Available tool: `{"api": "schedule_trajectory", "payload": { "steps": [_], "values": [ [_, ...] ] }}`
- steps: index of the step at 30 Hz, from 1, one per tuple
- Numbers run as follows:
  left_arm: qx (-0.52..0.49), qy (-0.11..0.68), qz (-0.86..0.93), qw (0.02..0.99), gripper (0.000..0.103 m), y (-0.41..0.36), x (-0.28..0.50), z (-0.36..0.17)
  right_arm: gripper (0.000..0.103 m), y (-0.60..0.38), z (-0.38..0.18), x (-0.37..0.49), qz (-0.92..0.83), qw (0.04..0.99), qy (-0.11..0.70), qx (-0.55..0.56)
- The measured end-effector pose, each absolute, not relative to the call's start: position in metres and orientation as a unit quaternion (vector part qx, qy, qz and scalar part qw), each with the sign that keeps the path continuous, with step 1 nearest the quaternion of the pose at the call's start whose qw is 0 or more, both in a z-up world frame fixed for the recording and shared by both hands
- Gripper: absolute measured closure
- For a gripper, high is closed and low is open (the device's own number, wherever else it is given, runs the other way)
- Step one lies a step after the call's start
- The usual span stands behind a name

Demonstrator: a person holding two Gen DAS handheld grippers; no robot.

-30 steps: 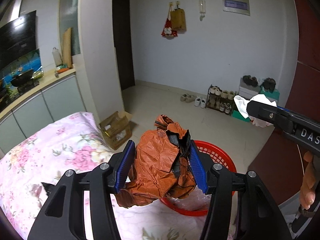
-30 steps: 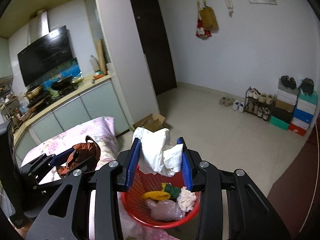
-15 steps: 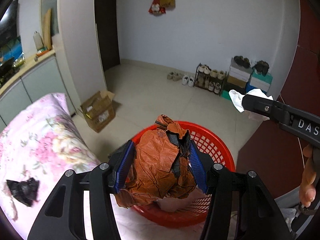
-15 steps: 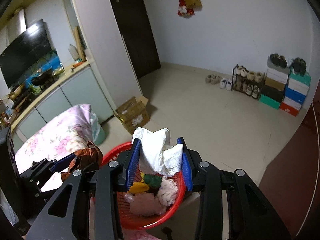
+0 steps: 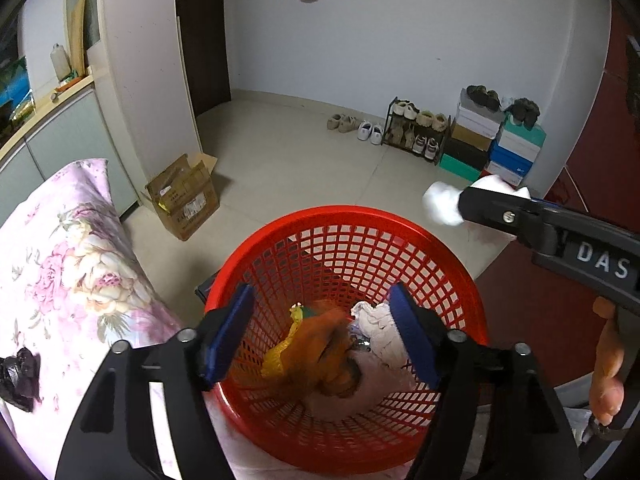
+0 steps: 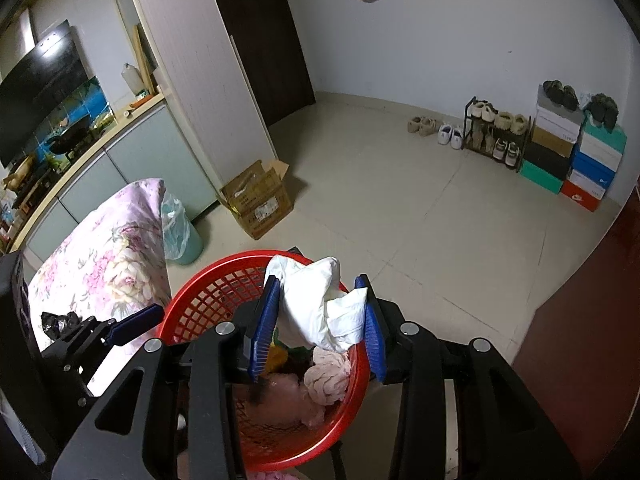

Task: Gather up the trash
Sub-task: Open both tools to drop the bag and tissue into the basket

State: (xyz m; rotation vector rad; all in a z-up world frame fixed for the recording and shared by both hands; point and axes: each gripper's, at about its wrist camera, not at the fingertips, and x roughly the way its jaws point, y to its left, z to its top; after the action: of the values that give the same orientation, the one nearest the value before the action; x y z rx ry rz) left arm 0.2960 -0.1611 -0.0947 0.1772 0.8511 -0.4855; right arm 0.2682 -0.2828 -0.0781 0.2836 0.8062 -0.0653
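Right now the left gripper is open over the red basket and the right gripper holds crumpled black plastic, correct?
Not quite. The right gripper holds crumpled white paper, not black plastic, as the right wrist view shows. The left gripper is open over the red basket, its jaws having just opened.

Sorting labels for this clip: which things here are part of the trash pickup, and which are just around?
Job:
red basket
orange wrapper in it
white tissue, held by right gripper
black scrap on the floral cloth

Around:
cardboard box
shoe rack
shoeboxes
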Motion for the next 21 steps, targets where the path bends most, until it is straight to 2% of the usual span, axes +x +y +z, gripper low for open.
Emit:
{"api": "schedule_trajectory", "payload": {
  "steps": [2, 4, 5, 21],
  "values": [
    [0.085, 0.409, -0.233, 0.878, 0.029, -0.161, 0.296, -0.095, 0.061, -0.282, -0.080, 0.270, -0.031, 0.908, 0.396, 0.136],
    [0.087, 0.407, -0.230, 0.880, 0.027, -0.158, 0.296, -0.094, 0.052, -0.283, -0.081, 0.270, -0.031, 0.906, 0.397, 0.142],
    [0.088, 0.405, -0.229, 0.881, 0.026, -0.158, 0.295, -0.093, 0.051, -0.284, -0.081, 0.270, -0.031, 0.906, 0.396, 0.144],
    [0.070, 0.369, -0.190, 0.907, 0.020, -0.109, 0.275, -0.055, 0.050, -0.272, -0.066, 0.246, -0.021, 0.916, 0.377, 0.133]
  ]
}}
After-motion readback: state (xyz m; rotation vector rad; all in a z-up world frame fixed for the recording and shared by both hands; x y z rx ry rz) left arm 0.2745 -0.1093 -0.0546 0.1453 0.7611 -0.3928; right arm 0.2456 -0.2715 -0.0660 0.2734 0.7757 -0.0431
